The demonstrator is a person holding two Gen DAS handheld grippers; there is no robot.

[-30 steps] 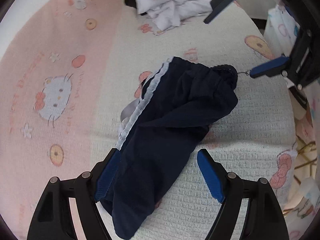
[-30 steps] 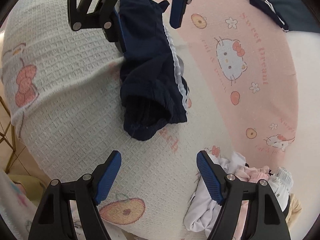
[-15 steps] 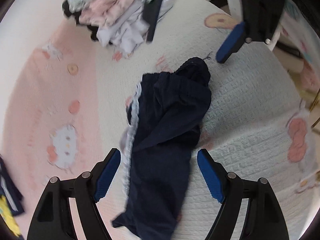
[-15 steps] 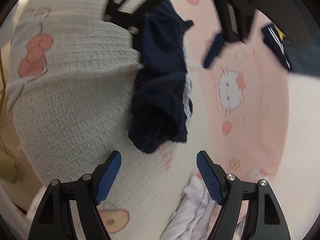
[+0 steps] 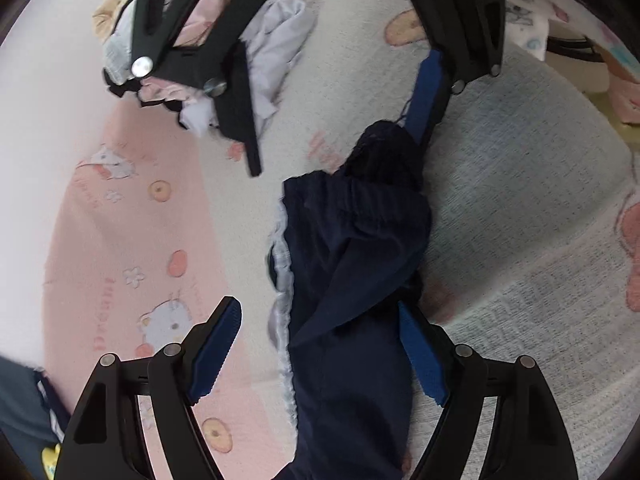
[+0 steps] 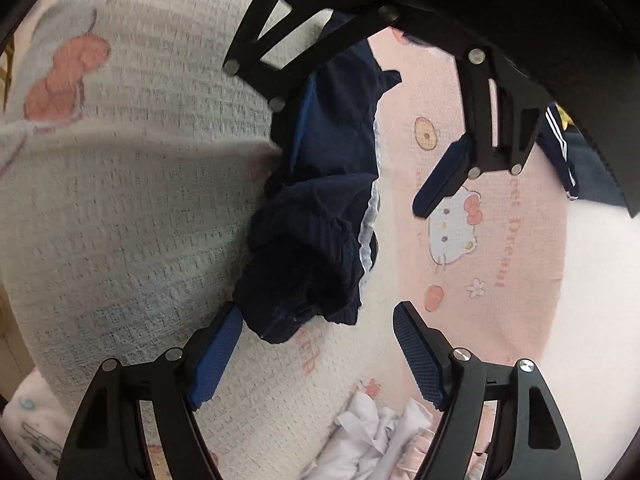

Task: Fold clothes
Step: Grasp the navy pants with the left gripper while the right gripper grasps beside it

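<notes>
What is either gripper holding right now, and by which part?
Nothing is held. The left gripper and right gripper both stand open, one at each end of the crumpled navy shorts, which lie loose on the blanket.

Black claws (image 5: 320,344) — blue ridged pads, silver screws

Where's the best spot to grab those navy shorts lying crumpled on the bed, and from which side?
Grip the navy shorts at both ends: the bunched ribbed waistband, raised off the blanket, with the right gripper; the flatter leg end with the left gripper. Come in lengthwise from each end, since the shorts lie stretched between the two.
</notes>
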